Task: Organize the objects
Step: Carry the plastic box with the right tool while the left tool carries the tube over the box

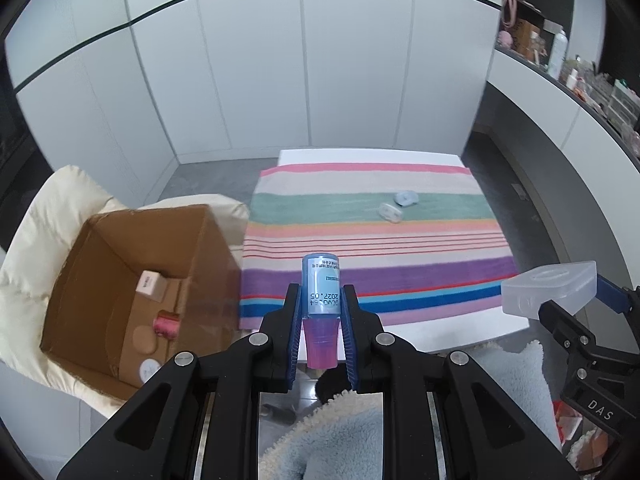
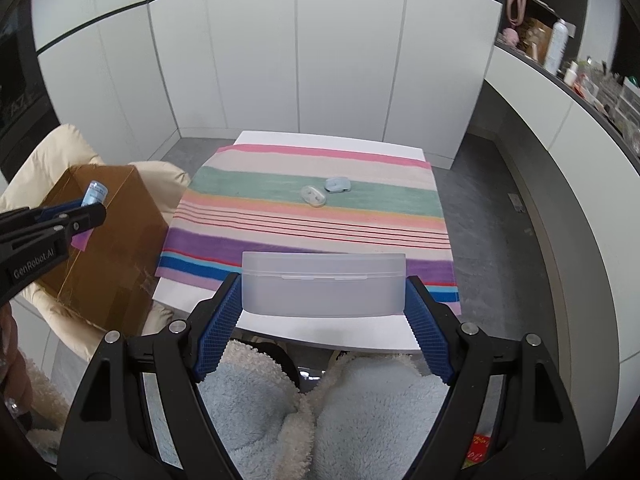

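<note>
My left gripper (image 1: 321, 294) is shut on a small blue bottle (image 1: 322, 288) with a purple cap, held over the near edge of the striped cloth (image 1: 372, 248), just right of the open cardboard box (image 1: 132, 280). The same bottle (image 2: 94, 194) and left gripper (image 2: 86, 212) show at the left in the right wrist view, above the box (image 2: 108, 240). My right gripper (image 2: 323, 284) is shut on a frosted plastic case (image 2: 323, 282), gripped by its two ends. That case (image 1: 548, 286) also shows at the right in the left wrist view. Two small cases, one clear (image 2: 313, 196) and one light blue (image 2: 337, 185), lie on the cloth's green stripe.
The box sits on a cream cushioned chair (image 1: 52, 216) left of the white table (image 2: 320, 334) and holds a pink spool (image 1: 165, 324), a small carton (image 1: 149, 285) and other bits. A person's fleece-covered lap (image 2: 320, 412) is below. A cluttered shelf (image 2: 592, 80) runs along the right wall.
</note>
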The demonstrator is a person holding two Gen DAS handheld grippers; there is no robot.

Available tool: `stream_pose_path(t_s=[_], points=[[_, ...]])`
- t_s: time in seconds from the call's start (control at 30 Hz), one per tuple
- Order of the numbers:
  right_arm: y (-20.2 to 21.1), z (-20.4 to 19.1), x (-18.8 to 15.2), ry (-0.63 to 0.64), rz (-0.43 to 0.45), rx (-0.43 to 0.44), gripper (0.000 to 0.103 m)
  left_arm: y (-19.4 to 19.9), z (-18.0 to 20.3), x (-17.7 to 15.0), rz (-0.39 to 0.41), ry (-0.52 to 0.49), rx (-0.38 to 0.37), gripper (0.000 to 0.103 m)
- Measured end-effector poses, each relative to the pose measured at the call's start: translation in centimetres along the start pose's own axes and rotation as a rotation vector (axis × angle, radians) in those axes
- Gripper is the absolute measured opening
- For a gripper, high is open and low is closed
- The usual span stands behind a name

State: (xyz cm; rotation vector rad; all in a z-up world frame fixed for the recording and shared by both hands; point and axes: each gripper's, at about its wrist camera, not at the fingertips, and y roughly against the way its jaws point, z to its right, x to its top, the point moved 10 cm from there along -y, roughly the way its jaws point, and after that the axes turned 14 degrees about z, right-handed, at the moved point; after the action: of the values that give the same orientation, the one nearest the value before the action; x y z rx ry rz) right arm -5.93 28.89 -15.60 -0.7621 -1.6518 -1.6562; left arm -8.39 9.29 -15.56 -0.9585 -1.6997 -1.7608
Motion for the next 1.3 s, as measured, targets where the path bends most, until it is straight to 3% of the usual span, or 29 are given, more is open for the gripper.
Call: stream_pose_path(t_s=[0.33,0.83,1.0,1.13,1.3], points=[[-0.7,-8.2,1.2,0.09,0.003,0.112,0.082,1.2,-9.7,-2.0,-0.02,0.117,0.123,0.019],[-0.1,-27.8,-0.6,0.299,-0.026,0.404,0.082,6.5,-25.0,-8.4,-0.06,0.307,0.348,0.019],[0.7,-32.2,-1.6,0.359,-0.032,0.465,0.082,7.5,-27.7,-9.6,-0.073,0.356,0.38,0.019],[1.0,-33.8,-2.0,0.382,-0.037,0.487,0.082,7.3,-28.2,-10.2,-0.096,0.399,0.36,0.019],[0.3,-34.7,-1.9,0.394,-0.047,0.491,0.082,6.4,-28.1,-9.7,-0.098,0.377,0.362,0.019]])
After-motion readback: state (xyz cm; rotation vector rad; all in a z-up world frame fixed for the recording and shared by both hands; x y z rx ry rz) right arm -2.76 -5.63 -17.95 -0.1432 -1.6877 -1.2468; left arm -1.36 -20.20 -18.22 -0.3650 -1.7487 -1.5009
